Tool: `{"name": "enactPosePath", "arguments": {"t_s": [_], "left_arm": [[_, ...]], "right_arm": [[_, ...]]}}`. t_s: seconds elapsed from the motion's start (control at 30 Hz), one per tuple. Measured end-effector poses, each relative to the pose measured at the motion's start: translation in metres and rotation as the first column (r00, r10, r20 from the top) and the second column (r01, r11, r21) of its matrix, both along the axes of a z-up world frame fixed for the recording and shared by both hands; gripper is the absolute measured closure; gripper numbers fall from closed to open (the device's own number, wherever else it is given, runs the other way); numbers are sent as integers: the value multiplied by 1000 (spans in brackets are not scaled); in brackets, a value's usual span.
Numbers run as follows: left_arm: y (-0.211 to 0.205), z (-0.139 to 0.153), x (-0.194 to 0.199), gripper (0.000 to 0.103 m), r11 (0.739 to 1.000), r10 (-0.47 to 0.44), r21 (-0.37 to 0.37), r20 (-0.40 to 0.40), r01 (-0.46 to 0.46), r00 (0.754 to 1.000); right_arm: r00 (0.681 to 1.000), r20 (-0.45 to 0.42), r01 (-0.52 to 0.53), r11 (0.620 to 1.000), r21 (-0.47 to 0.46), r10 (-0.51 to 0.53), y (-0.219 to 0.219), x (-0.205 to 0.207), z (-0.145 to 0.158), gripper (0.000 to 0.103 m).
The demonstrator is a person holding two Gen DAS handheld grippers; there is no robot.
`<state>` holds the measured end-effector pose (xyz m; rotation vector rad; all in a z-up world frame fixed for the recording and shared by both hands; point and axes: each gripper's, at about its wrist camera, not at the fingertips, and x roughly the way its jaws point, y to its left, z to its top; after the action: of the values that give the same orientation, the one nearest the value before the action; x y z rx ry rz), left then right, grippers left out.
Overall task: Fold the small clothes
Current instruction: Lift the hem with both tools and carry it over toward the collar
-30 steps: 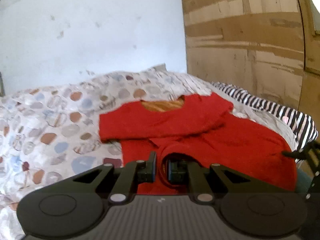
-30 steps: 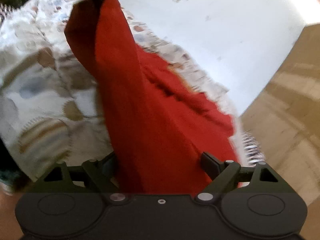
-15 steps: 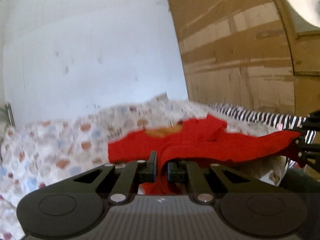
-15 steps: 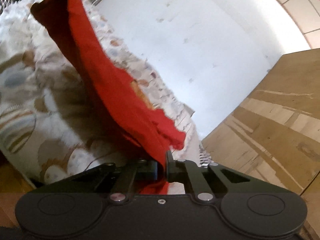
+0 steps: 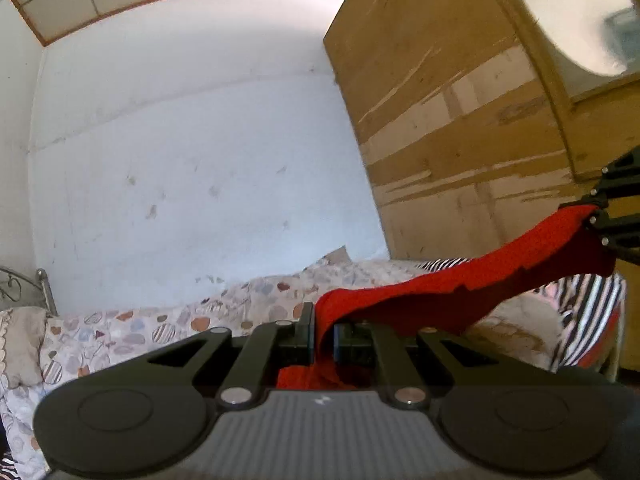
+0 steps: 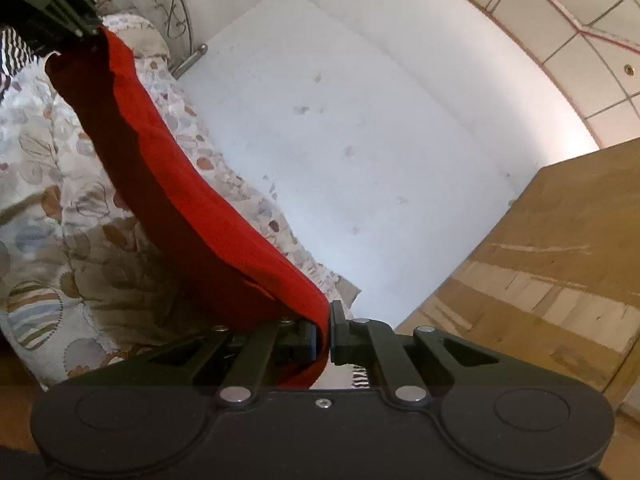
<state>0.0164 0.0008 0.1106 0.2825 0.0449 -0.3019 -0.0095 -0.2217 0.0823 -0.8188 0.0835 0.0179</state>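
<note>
A small red garment [image 5: 460, 284] hangs stretched in the air between my two grippers, above the bed. My left gripper [image 5: 323, 326] is shut on one edge of it. My right gripper [image 6: 325, 334] is shut on the other edge; the cloth [image 6: 168, 176] runs from it up to the left gripper [image 6: 86, 32] at the top left. In the left wrist view the right gripper [image 5: 596, 218] shows at the far right, pinching the cloth. The rest of the garment below the fingers is hidden.
Below lies a bed with a heart-and-circle patterned cover [image 5: 160, 328] and a pillow [image 5: 20, 344]. A black-and-white striped cloth [image 5: 588, 308] lies at its right end. A wooden wardrobe [image 5: 460, 120] stands right; a metal headboard [image 6: 168, 8] and white wall [image 6: 360, 100] are behind.
Both grippers have risen and tilted up, lifting the red garment off the bed. The right gripper closed on the garment's edge; the cloth now hangs taut between them.
</note>
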Motion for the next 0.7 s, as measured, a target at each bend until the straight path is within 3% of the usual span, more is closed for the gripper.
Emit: {"name": "enactPosePath", "arguments": {"t_s": [0.2,0.33,0.53,0.6,0.7], "left_arm": [[0,24,-51,95,999,-25,-27,-14,25,1000],[3,33,-59,95,999,-32,-29,-39,31,999],[12,47,-19,95,998,-3,-57,-57,0,998],[12,52,6,95,999,10,-41,-50,-12,999],[1,50,42,95,998,56,30,33,-57,998]], "right_arm": [[999,-30,-24,1000,5,25,-6,-60,38,98],[999,-34,-37,999,-2,37,-5,-76,50,98],[997,33,-64,998,-4,64,-5,-44,62,98],[995,60,-75,996,-50,78,-1,-23,64,98],[993,85,-75,991,-107,85,3,20,67,98]]}}
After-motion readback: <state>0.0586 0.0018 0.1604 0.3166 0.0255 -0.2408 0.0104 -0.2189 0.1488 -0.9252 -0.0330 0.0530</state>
